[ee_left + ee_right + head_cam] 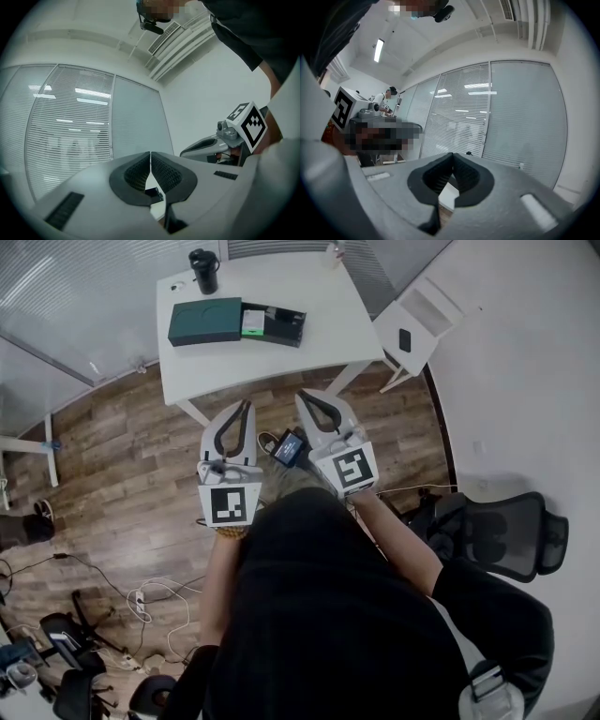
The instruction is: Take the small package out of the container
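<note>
Jaws of the left gripper (246,409) and the right gripper (306,397) are pressed together, empty; both hover short of the table (319,296); the small package (253,322) appears to lie inside the open container (283,326); reaching, gripping and lifting are not yet done.

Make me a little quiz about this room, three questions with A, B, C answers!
1. Where does the black cup stand?
A on the white table
B on the floor
C on the chair

2. What colour is the flat box beside the open container?
A red
B dark green
C yellow

3. How are the jaws of the left gripper and right gripper?
A wide open
B closed on the package
C shut, empty

Answers:
1 A, it stands at the table's corner.
2 B, its top is dark green.
3 C, in both gripper views the pads meet with nothing between.
</note>
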Tool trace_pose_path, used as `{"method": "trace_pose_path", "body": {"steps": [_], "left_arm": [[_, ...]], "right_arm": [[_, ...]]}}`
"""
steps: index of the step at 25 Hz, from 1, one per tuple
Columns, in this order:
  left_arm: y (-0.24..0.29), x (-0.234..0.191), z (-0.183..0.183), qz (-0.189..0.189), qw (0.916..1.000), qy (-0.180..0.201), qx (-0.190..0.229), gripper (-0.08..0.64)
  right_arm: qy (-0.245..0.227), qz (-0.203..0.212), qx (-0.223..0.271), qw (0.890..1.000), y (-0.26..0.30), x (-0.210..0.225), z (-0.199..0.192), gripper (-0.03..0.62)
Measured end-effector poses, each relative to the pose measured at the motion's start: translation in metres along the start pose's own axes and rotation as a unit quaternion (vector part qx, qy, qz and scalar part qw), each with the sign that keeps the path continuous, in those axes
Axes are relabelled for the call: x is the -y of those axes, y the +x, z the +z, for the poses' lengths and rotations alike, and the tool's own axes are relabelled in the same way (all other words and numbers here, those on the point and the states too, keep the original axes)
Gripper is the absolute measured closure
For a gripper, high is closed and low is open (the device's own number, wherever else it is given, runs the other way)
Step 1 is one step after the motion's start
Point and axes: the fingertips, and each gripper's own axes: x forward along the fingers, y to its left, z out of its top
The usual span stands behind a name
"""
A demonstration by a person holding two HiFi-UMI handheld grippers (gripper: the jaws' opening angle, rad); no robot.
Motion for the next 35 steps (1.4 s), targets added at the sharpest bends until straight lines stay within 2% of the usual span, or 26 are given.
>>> {"method": "trace_pose_path", "body": {"steps": [6,14,18,21,24,28,31,35], "left_arm": [[0.013,-0.01,-0.008,0.001,0.9999,-0.004,-0.012,0.549],[0.035,-0.033,-0.005,0.002,0.9999,-0.013,-0.007,0.549],[0.046,-0.043,-0.007,0.002,0.9999,0.001,-0.01,0.549],[0.053,-0.048,-0.008,0.007,0.9999,-0.005,-0.013,0.549],[0.061,-0.057,-0.008,0.01,0.9998,0.004,-0.014,0.549],[0.073,-0.07,-0.014,0.024,0.9994,-0.018,-0.017,0.549],[0.081,-0.078,-0.02,0.025,0.9994,-0.002,-0.022,0.549],[0.092,-0.088,-0.025,0.032,0.999,-0.005,-0.031,0.549]], "right_arm": [[0.001,0.009,-0.006,1.0,0.019,0.007,-0.004,0.595],[-0.008,0.02,-0.002,1.0,0.053,0.02,0.0,0.595],[-0.002,0.025,-0.003,1.0,0.071,0.026,0.0,0.594],[-0.001,0.031,-0.004,1.0,0.082,0.03,-0.001,0.594],[-0.003,0.037,-0.004,0.999,0.097,0.037,-0.003,0.594],[-0.008,0.043,-0.003,0.999,0.119,0.047,-0.008,0.594],[-0.012,0.049,-0.001,0.999,0.134,0.054,-0.013,0.594],[-0.012,0.054,-0.011,0.998,0.15,0.062,-0.019,0.594]]}}
